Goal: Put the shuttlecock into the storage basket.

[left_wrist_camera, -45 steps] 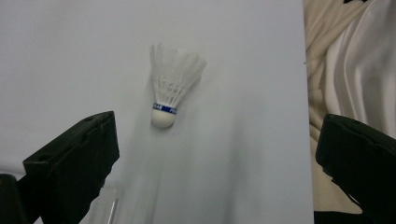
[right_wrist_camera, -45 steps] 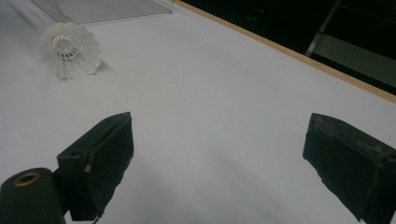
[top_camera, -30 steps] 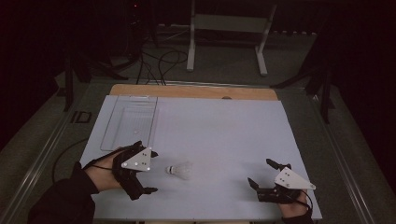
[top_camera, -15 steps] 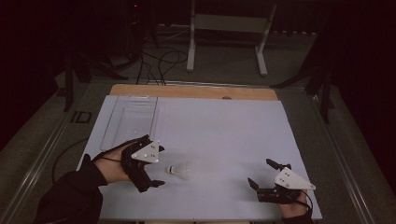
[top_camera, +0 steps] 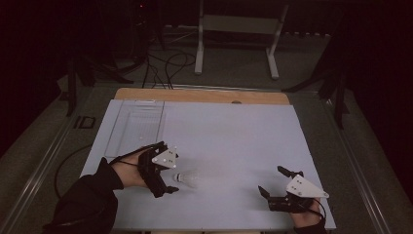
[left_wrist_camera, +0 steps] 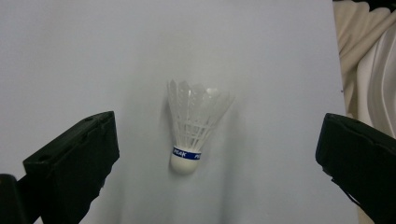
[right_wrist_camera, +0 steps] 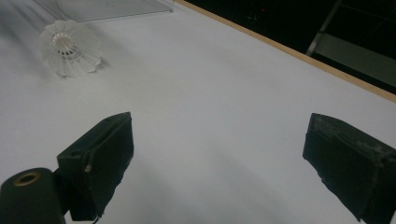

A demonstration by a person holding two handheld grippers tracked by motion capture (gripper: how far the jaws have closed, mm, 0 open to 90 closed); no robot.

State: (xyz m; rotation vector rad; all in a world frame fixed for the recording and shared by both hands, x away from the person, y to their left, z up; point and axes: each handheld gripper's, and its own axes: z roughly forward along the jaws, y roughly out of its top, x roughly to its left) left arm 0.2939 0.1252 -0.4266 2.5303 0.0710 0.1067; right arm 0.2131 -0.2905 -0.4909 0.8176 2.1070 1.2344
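Looking down, I see my left gripper (top_camera: 171, 176) with jaws spread around the shuttlecock (top_camera: 188, 178) lying on the white table (top_camera: 234, 141); my right gripper (top_camera: 273, 184) rests wide open well apart. A clear tray (top_camera: 136, 127) holds nothing I can make out.

Only readable text: "PEAK" in white letters on the blue band around the shuttlecock (left_wrist_camera: 192, 123), just above its white cork base, seen in the left gripper view. There may be more characters on that band past the word, too small to make out. In the high view and the right gripper view the shuttlecock's band isn't legible.
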